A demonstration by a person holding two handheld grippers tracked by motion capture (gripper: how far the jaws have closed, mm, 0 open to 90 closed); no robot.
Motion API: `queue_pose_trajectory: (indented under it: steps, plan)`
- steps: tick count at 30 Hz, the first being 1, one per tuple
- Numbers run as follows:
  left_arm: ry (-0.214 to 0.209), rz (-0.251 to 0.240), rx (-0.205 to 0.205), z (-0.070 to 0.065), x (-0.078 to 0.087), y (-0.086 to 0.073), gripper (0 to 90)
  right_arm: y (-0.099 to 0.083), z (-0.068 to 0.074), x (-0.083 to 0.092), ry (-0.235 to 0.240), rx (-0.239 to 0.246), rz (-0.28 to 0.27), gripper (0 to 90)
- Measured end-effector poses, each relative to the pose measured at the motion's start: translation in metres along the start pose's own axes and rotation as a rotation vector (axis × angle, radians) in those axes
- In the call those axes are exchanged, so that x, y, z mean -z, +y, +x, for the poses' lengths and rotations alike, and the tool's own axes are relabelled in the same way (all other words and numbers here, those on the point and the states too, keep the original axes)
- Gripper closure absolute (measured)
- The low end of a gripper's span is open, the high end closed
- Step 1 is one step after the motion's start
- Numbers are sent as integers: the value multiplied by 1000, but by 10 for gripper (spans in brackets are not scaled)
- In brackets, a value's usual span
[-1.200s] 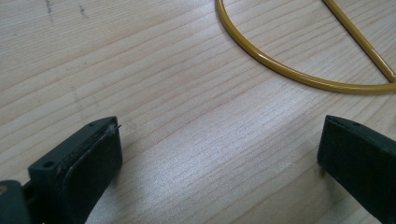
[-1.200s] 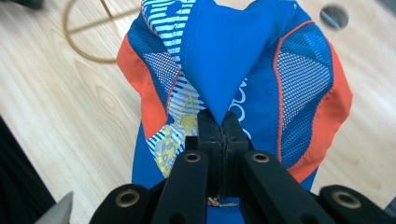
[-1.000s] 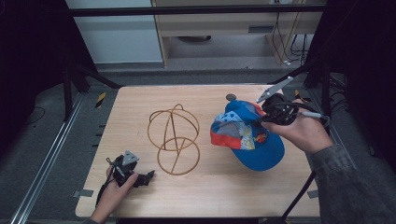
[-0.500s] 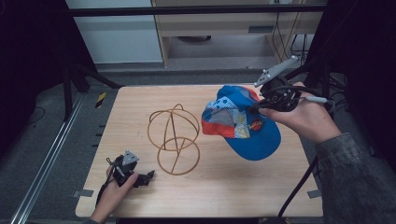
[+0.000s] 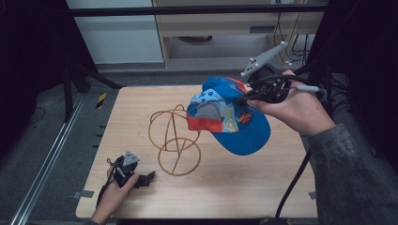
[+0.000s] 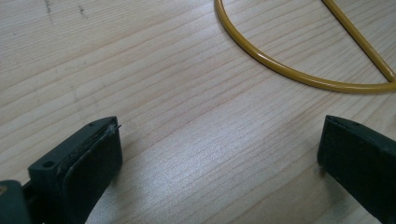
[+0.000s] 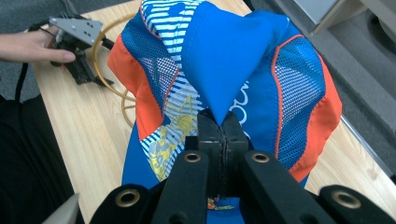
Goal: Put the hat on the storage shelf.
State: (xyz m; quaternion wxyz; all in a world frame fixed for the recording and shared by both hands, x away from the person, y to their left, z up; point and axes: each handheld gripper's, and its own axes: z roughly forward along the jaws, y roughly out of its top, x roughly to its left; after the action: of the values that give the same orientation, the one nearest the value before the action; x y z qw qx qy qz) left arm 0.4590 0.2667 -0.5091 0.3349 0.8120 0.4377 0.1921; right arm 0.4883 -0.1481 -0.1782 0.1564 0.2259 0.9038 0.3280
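Cap (image 5: 228, 117): lifted clear of the tabletop (image 5: 141, 103) since earlier, carried toward wire stand (image 5: 174, 140) at centre; placement judged imminent. Right gripper (image 7: 219, 135): jaws clamped on crown fabric. Left gripper (image 5: 149, 176): jaws wide, empty, near-left corner.

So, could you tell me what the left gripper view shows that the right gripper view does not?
The left gripper view has its own open jaws over bare wood. The right gripper view has the right gripper shut on the cap, plus the left gripper in a hand. Both show the table and the yellow wire stand.
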Motion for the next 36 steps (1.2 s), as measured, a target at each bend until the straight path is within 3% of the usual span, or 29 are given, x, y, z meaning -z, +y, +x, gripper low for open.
queue_pose_trajectory:
  steps: [20, 36]
  plan:
    - [0, 0, 0, 0, 0, 0, 0, 23, 12, -8, 22, 39, -53, 900]
    - [0, 0, -3, 0, 0, 0, 0, 66, 25, -43, 62, 92, -88, 900]
